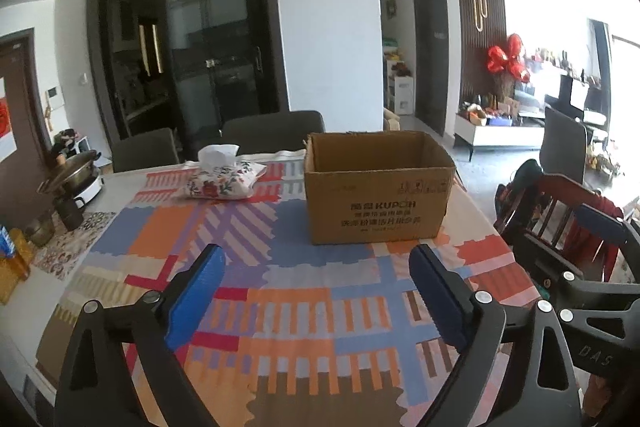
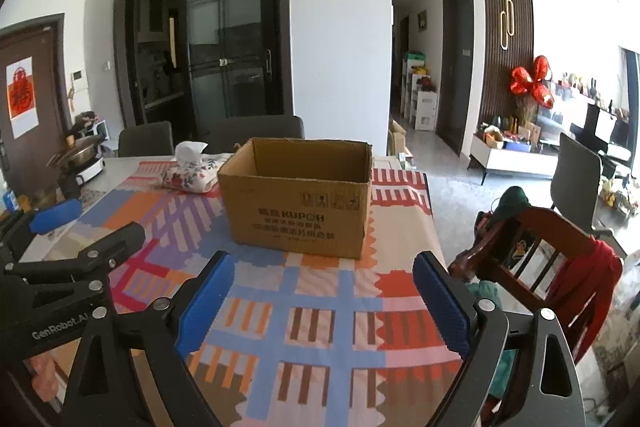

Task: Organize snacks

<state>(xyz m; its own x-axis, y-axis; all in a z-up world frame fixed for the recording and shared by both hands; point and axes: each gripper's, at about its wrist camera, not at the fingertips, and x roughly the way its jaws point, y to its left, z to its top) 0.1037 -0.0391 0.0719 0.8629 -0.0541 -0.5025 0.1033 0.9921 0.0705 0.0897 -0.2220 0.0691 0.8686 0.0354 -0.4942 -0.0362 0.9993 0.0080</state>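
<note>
Daylight floods in far right of both grippers, blowing out the windows (image 1: 624, 39). Tabletop evenly lit, shadows soft. Strong fisheye bend and black vignette at corners. Slightly soft overall, compression smear.

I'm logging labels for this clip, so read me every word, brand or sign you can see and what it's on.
"KUPOH": front of the open brown cardboard box; the Chinese lines around it are too blurred to read.
"GenRobot.AI": black left gripper body, in the right wrist view.
"DAS": black right gripper body, partly cut off.
Red door poster: unreadable.

Wrist views side by side, sharing box (image 1: 378, 187)
</note>
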